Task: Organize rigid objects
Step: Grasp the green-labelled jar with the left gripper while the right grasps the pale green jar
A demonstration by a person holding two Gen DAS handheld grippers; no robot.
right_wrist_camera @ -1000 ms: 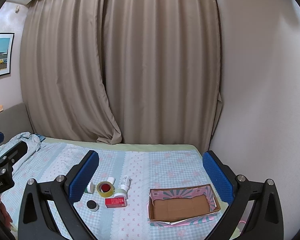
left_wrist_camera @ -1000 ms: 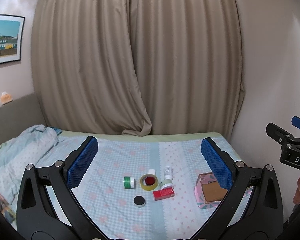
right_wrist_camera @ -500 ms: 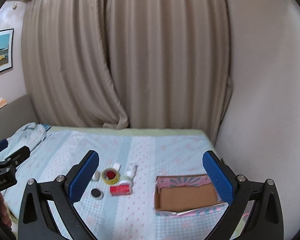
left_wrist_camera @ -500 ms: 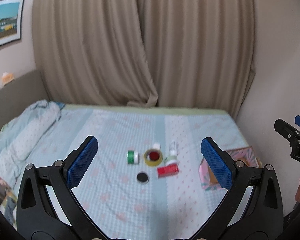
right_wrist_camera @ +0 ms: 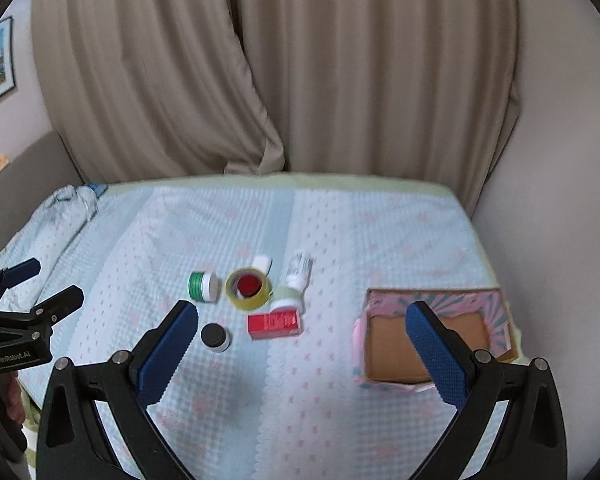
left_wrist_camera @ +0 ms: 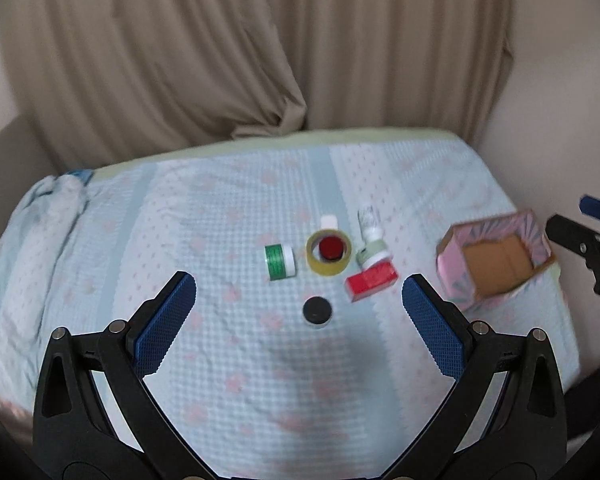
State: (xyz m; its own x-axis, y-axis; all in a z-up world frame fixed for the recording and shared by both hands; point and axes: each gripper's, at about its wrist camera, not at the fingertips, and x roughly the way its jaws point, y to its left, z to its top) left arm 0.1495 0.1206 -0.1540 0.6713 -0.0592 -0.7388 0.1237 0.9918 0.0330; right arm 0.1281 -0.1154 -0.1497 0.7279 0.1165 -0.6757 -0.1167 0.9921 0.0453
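Observation:
Small objects lie grouped on the bed: a green-and-white jar [left_wrist_camera: 279, 261] on its side, a yellow tape roll [left_wrist_camera: 329, 252] with a red cap inside, a white tube [left_wrist_camera: 372, 232], a red box [left_wrist_camera: 372, 281] and a black-lidded jar [left_wrist_camera: 317, 311]. An open pink cardboard box [left_wrist_camera: 496, 258] sits at the right edge. In the right wrist view the same group shows: jar [right_wrist_camera: 202, 286], tape roll [right_wrist_camera: 248, 288], red box [right_wrist_camera: 275, 323], black-lidded jar [right_wrist_camera: 215, 337], cardboard box [right_wrist_camera: 428, 340]. My left gripper [left_wrist_camera: 299, 316] and right gripper [right_wrist_camera: 302, 344] are both open, empty, above the bed.
The bed [left_wrist_camera: 260, 380] has a light blue dotted sheet. A bunched blanket [left_wrist_camera: 40, 232] lies at the left. Beige curtains [left_wrist_camera: 260, 60] hang behind, a wall [right_wrist_camera: 560, 140] bounds the right side, and a sofa arm [right_wrist_camera: 16, 176] stands at the left.
Both grippers have moved forward and tilted down toward the bed; the objects and the cardboard box now look larger and higher in both views. Both grippers stay open.

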